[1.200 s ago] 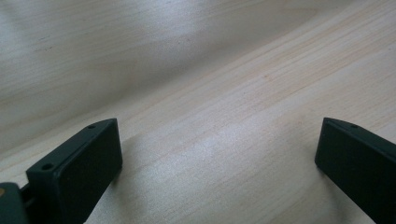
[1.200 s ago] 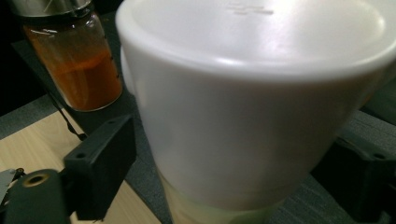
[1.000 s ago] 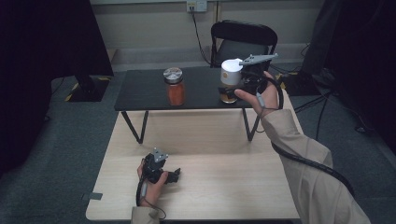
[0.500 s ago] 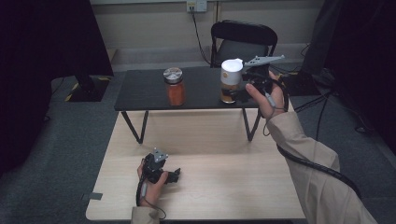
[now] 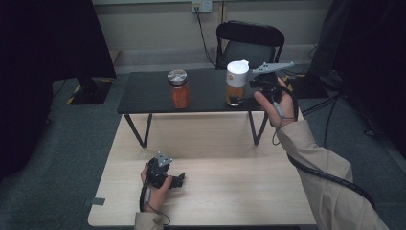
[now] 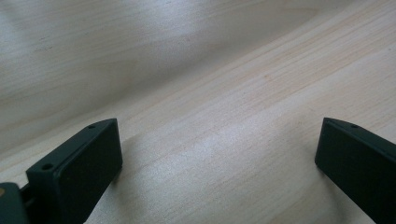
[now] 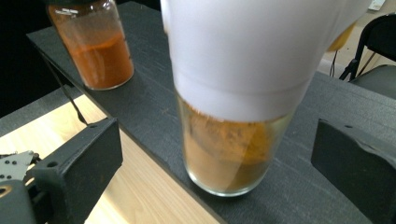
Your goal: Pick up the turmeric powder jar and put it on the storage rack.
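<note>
- The right gripper (image 5: 249, 91) is held level at the right part of the black table (image 5: 143, 98), pointing at a glass jar with a tall white cap (image 5: 236, 88).
- Its jaws have just been opening and now stand wide apart, released; in the right gripper view the white-capped jar (image 7: 233, 116) stands between them, with a clear gap on each side and neither pad pressing on it.
- That jar stands upright near the front edge of the black table, toward its right end, and holds an orange-brown powder in its lower part.
- A second glass jar with a metal lid (image 5: 179, 89), filled with red-orange powder, stands upright to the left of the first, near the middle of the same front edge; the two are well apart.
- The left gripper (image 5: 173, 181) rests low on the wooden table (image 5: 230, 191), near its front edge and toward its left corner.
- In the left gripper view its jaws are spread wide over bare light wood (image 6: 210, 93), nothing between them.
- A black chair (image 5: 249, 40) stands behind the black table.
</note>
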`<state>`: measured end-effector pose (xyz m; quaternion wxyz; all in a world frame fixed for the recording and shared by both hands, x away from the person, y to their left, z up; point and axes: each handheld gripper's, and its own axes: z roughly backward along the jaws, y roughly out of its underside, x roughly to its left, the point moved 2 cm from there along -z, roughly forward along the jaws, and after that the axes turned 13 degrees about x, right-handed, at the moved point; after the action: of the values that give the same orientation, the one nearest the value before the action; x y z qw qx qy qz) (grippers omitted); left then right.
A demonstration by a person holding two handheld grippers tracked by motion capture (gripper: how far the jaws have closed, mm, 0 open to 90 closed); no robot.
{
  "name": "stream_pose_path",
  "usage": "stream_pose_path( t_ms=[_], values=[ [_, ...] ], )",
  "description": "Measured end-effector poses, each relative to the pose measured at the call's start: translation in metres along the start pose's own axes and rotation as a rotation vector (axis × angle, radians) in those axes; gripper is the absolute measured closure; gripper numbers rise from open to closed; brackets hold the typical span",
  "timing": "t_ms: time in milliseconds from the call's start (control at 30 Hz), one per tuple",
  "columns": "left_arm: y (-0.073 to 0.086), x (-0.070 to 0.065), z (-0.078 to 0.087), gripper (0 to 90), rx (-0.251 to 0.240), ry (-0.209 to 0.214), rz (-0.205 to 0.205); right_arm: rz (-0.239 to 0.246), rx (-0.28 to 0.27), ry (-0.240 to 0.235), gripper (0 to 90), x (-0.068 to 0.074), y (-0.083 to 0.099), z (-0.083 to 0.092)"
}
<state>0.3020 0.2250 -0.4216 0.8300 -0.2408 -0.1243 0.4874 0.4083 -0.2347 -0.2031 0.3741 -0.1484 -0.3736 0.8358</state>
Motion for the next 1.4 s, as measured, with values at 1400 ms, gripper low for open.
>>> stream_pose_path(
  t_ms=[1400],
  values=[
    [0.000,0.000,0.000,0.0,-0.001,0.000,0.000,0.001,-0.024,-0.067,0.8,0.003,0.051,0.014]
  ],
)
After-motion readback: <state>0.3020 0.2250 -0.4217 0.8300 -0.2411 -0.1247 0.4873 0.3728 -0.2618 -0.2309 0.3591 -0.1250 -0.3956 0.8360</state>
